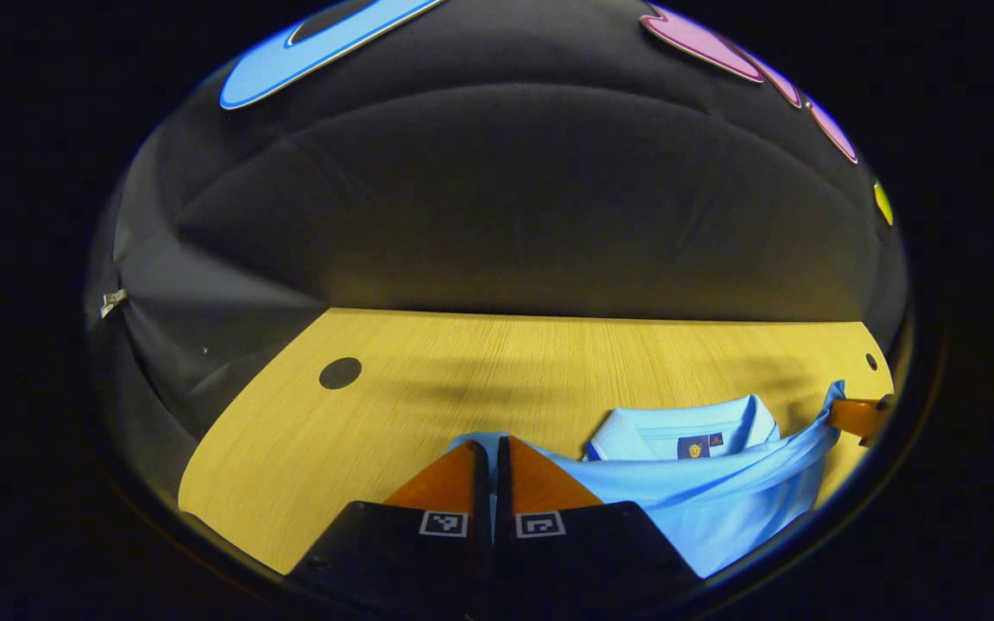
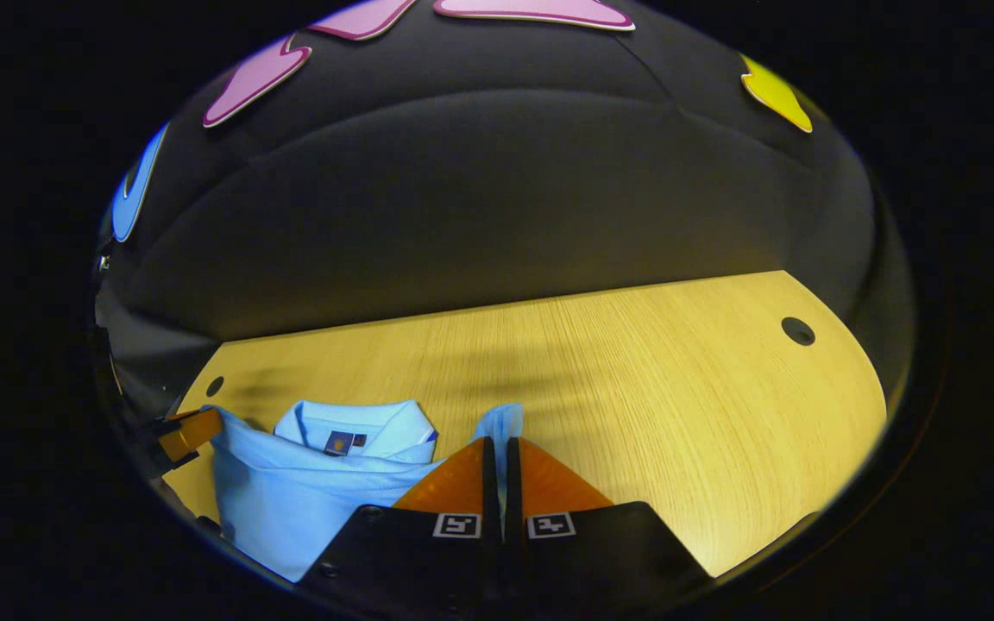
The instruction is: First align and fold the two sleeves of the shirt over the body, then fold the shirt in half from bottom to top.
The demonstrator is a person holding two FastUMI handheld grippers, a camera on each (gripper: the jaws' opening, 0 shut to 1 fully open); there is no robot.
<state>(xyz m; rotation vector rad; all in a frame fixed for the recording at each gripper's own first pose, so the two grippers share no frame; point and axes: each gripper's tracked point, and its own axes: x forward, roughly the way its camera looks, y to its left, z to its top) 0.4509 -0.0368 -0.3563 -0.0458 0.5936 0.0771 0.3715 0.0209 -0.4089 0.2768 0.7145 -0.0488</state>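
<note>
A light blue polo shirt [image 1: 713,509] lies on the wooden table [image 1: 428,379], its collar [image 1: 687,429] toward the far side. My left gripper [image 1: 492,448] is shut on a corner of the shirt's fabric. A taut edge of cloth runs from there, just in front of the collar, to the right gripper [image 1: 858,416] at the far right. In the right gripper view, my right gripper [image 2: 497,444] is shut on the other corner of the shirt [image 2: 290,500], beside the collar [image 2: 359,429]. The left gripper [image 2: 191,431] pinches the cloth at the far left.
The table has round cable holes [image 1: 340,373] [image 1: 871,361] near its back corners, also seen as holes [image 2: 797,330] [image 2: 215,385] in the right gripper view. Bare wood [image 2: 678,405] stretches to the right of the shirt. The black cloth wall stands behind the table's far edge.
</note>
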